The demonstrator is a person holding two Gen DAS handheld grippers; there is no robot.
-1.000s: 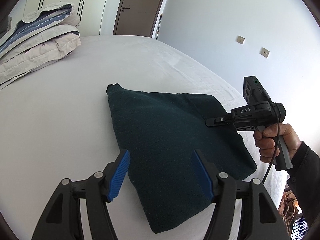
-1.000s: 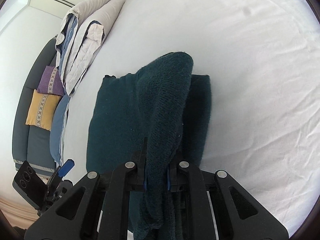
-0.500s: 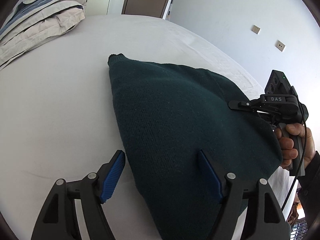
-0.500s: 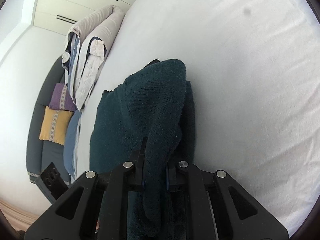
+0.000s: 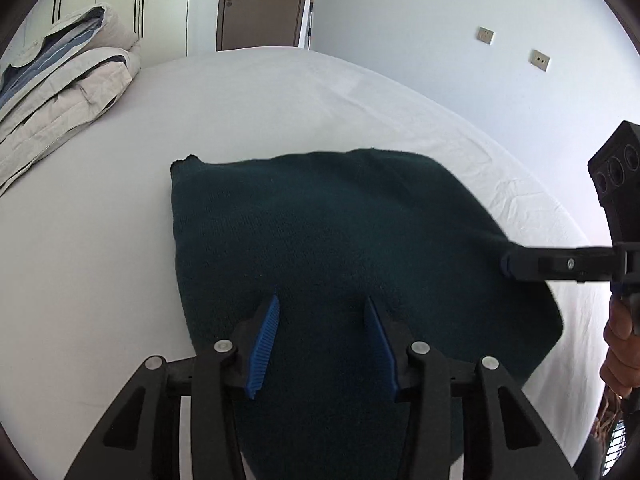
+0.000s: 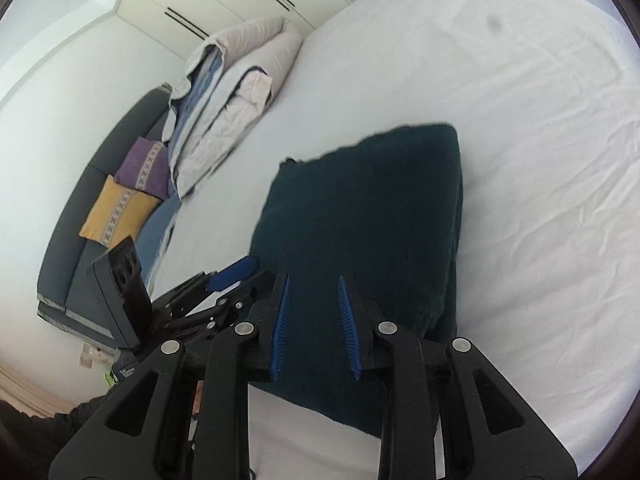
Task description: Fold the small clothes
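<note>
Both sets of jaws stand parted with nothing between them. On the left gripper [image 5: 322, 320] the 2 blue pads are moderately wide apart, hovering over the near part of the dark green knitted garment [image 5: 340, 240]; whether they touch the cloth cannot be told. On the right gripper [image 6: 314, 300] the blue pads are set narrower but clearly apart, with the garment [image 6: 368, 220] showing through the gap.

The garment lies folded on the white bed [image 5: 260, 92], a broad dark slab with its far left corner slightly frayed or nubbed. In the left wrist view the right gripper [image 5: 508, 266] comes in from the right, its dark finger tip at the garment's right edge, with the person's hand [image 5: 620, 344] gripping the handle at the frame's right border. In the right wrist view the left gripper [image 6: 234, 272] sits near the garment's near left edge, one blue pad visible.

A folded beige and blue duvet [image 5: 60, 92] rests on the far left of the bed. Beyond the bed in the right wrist view, a grey sofa [image 6: 68, 240] carries a purple cushion [image 6: 146, 166] and a yellow cushion [image 6: 118, 214]. A brown door [image 5: 260, 4] stands in the far wall.
</note>
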